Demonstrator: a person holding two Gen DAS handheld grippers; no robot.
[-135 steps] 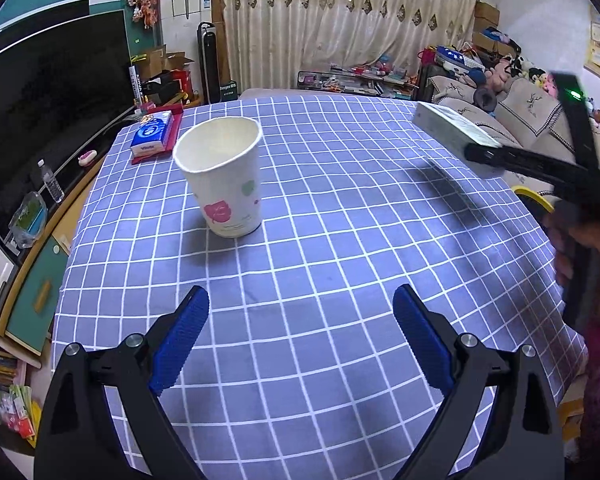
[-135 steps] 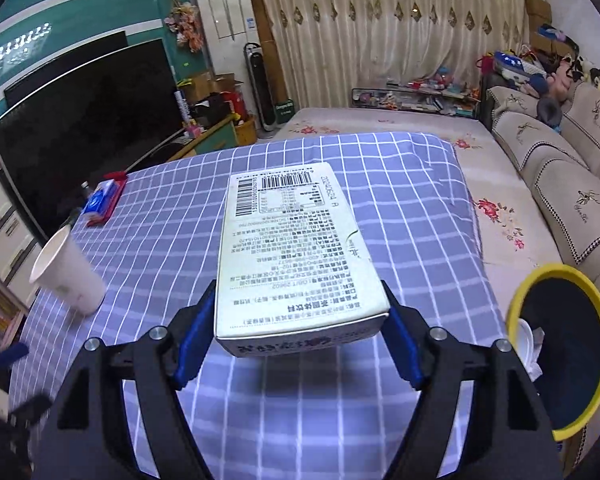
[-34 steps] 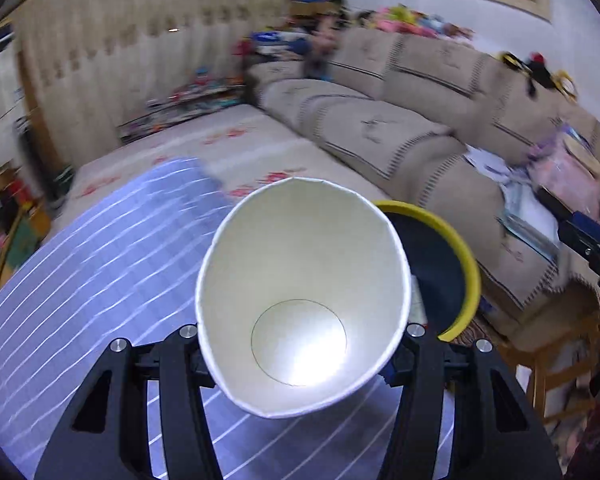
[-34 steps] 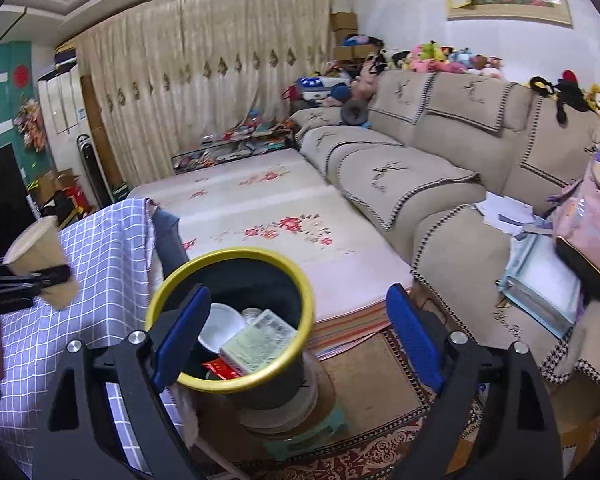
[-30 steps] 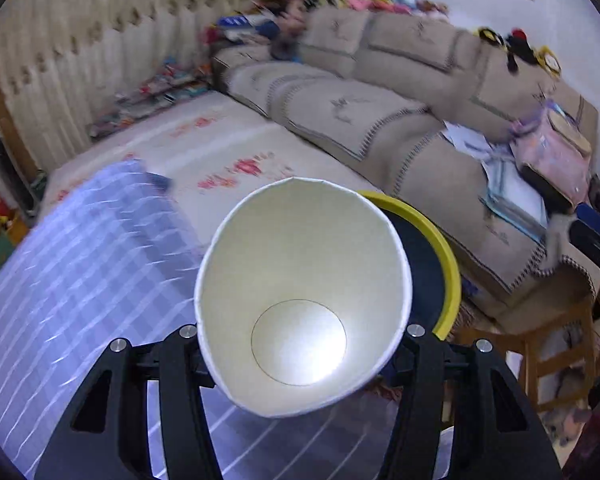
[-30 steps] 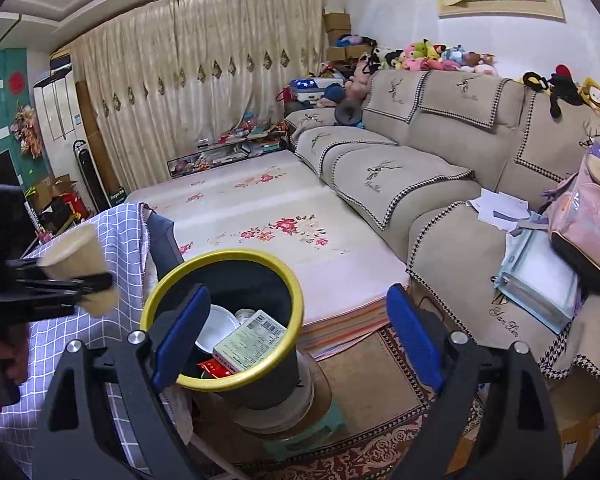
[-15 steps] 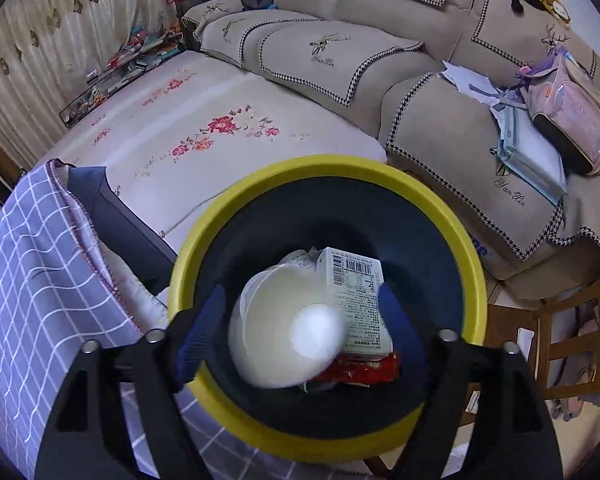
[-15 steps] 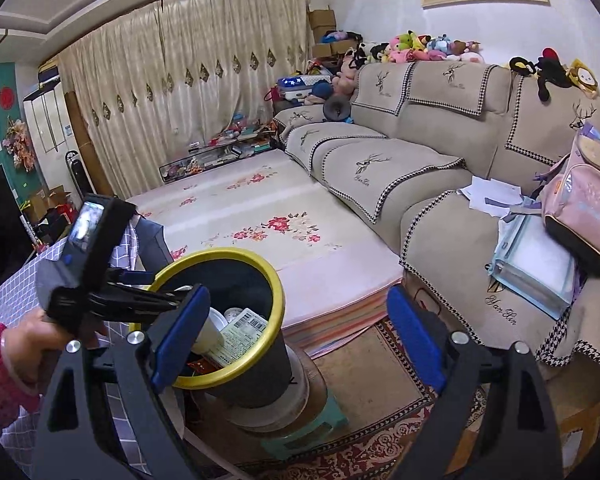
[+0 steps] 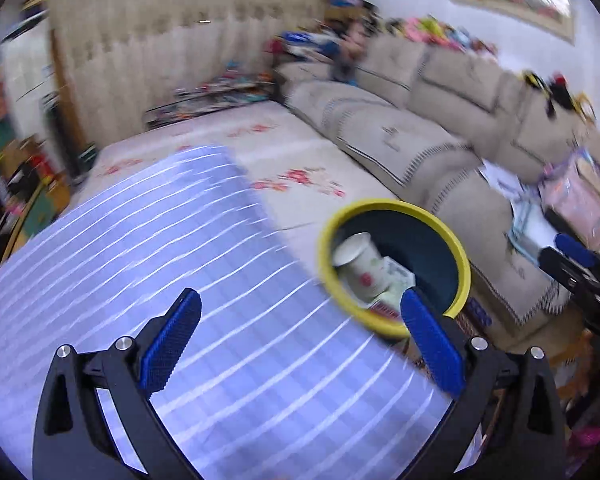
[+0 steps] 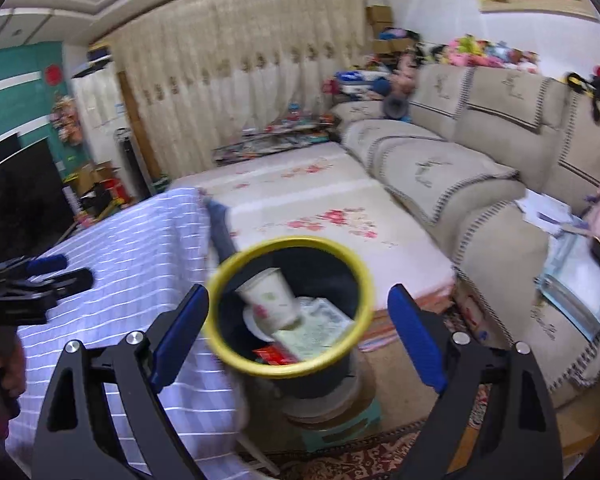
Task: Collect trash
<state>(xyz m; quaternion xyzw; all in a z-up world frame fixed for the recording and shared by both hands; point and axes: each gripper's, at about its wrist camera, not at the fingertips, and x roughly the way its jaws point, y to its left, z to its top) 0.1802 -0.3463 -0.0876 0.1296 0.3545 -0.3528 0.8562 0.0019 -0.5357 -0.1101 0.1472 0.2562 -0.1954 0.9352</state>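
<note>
Jaws, left: left gripper [image 9: 298, 344] stands fully spread and has just been opening; nothing lies between the blue ribbed pads [image 9: 170, 344].
Jaws, right: right gripper [image 10: 296, 336] also stands wide apart and empty, pads either side of the view of the bin.
Task item: white paper cup with pink flower print [image 10: 270, 298] lies tilted inside the round dark waste bin with a yellow rim [image 10: 356, 276], mouth toward the upper left in the right wrist view.
Bin contents: cup rests on a pale printed carton [image 10: 320, 330], beside a white round piece and a red wrapper; the cup [image 9: 360, 266] shows against the near-left wall of the bin [image 9: 462, 264] in the left wrist view.
Bin position: on the floor, just beside the edge of the table with the blue-and-white checked cloth [image 9: 204, 280].
Key relation: from the left gripper the bin lies ahead and to the right, below table level; from the right gripper it sits directly ahead, between the pads in the view. The right hand appears nearer to the bin.
Table status: no further trash is visible on the blurred stretch of cloth in view; the far end cannot be judged.
Step assessment: deposit of the cup looks complete; both hands are free for the next item.
Risk: low; cup sits well inside the rim.
</note>
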